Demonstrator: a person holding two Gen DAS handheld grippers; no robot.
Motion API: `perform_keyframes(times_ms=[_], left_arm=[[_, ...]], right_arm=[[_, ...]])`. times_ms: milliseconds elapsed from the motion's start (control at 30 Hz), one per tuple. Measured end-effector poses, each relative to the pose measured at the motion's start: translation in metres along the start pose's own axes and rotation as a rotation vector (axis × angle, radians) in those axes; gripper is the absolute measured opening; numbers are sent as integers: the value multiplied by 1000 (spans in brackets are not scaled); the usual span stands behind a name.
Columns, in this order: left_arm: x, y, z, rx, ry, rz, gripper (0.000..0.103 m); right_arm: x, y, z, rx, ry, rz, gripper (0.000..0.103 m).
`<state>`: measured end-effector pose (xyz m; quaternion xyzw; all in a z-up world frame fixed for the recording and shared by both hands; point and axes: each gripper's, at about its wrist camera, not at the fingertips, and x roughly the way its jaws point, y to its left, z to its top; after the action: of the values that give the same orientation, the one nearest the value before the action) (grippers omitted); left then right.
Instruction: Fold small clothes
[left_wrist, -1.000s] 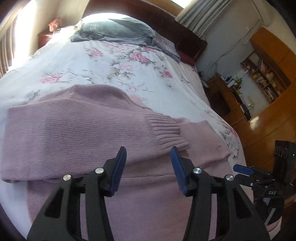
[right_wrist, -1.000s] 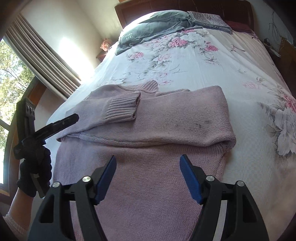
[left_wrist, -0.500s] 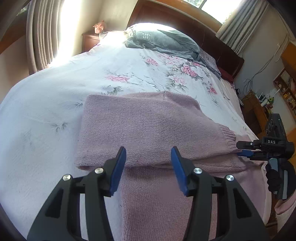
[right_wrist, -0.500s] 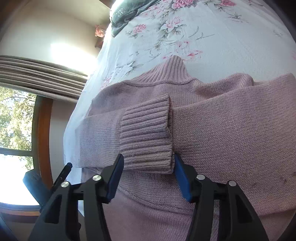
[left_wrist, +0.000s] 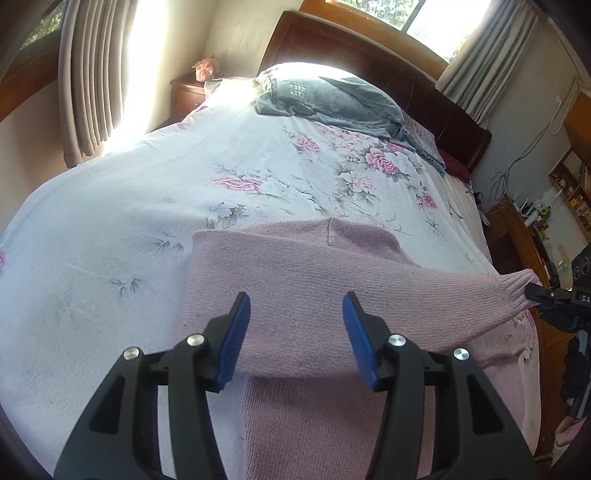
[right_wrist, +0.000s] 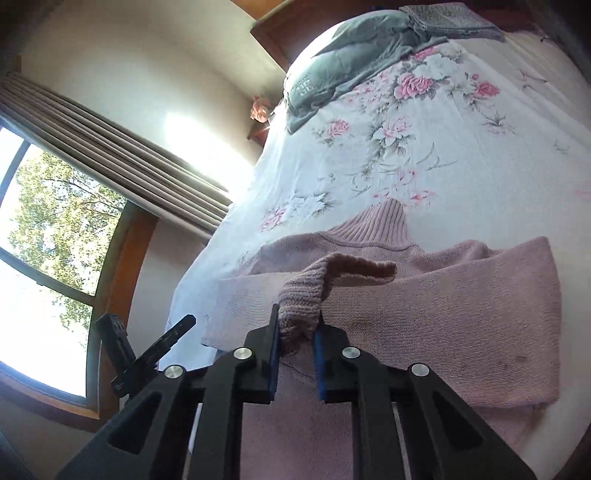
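Your right gripper is pinched closed on the ribbed cuff of a pink knitted sweater, lifting the cuff a little above the body of the garment. Your left gripper hangs with its blue-padded jaws spread wide and nothing between them, just above the folded sleeve on the sweater's other side. The sweater lies flat on a bed covered by a white sheet printed with pink flowers; its ribbed collar points toward the headboard. A grey pillow rests at the head of the bed, well apart from the sweater. Beige curtains hang beside a sunlit window.
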<state>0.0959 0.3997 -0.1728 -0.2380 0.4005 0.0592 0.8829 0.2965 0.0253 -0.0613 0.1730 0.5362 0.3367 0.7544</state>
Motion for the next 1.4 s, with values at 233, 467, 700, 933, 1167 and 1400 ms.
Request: perform_keyframes(times_ms=[233, 467, 700, 933, 1167, 1400], left_arm=[[25, -29, 2, 67, 44, 12, 53], [75, -29, -16, 102, 182, 114, 53], [50, -36, -2, 105, 147, 69, 53], [60, -74, 4, 169, 152, 39, 54], [90, -70, -15, 195, 193, 71, 54], [90, -87, 1, 215, 221, 61, 59]], right_arm=[[-62, -42, -3, 33, -74, -118, 15], [-10, -114, -39, 162, 85, -266, 24], [-32, -103, -37, 91, 13, -335, 28], [-12, -71, -19, -29, 71, -298, 28], [20, -112, -37, 33, 167, -297, 24], [19, -110, -13, 18, 208, -231, 26]])
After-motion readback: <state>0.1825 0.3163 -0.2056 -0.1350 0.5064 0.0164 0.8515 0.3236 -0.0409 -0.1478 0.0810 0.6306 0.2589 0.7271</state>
